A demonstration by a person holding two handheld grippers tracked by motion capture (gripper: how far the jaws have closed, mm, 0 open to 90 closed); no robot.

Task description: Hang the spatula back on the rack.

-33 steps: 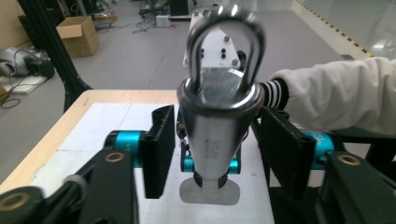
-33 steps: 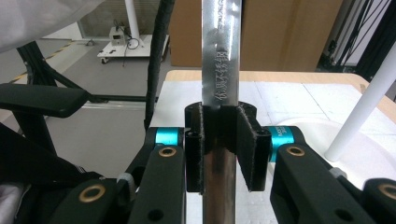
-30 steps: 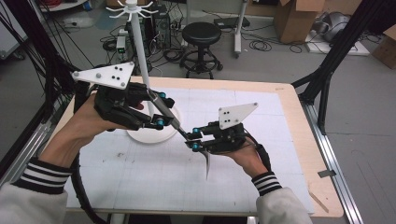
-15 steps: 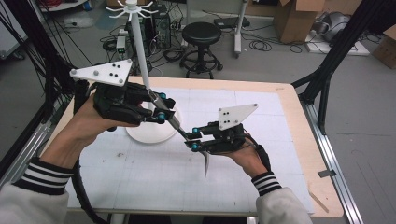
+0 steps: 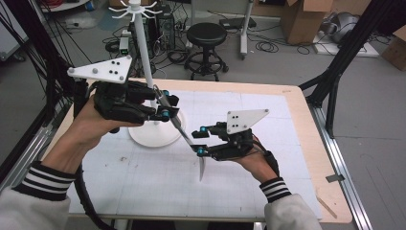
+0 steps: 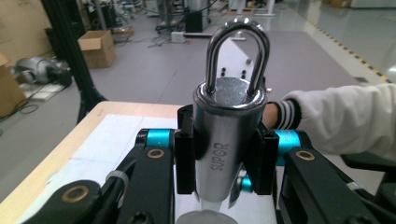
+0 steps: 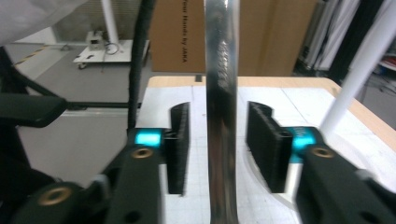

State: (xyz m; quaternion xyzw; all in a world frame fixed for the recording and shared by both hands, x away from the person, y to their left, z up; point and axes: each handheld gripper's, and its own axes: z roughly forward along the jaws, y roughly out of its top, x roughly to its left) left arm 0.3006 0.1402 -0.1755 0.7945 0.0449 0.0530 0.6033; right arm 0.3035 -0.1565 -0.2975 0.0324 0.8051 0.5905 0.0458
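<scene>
A tall white rack pole on a round white base stands at the far left of the white gridded mat, right behind the left gripper and blocking any reach past it. A long steel utensil slants between that gripper and the right gripper, barring the gap between them. The near mat is open, as is the far right. A wooden stick lies on the right edge.
</scene>
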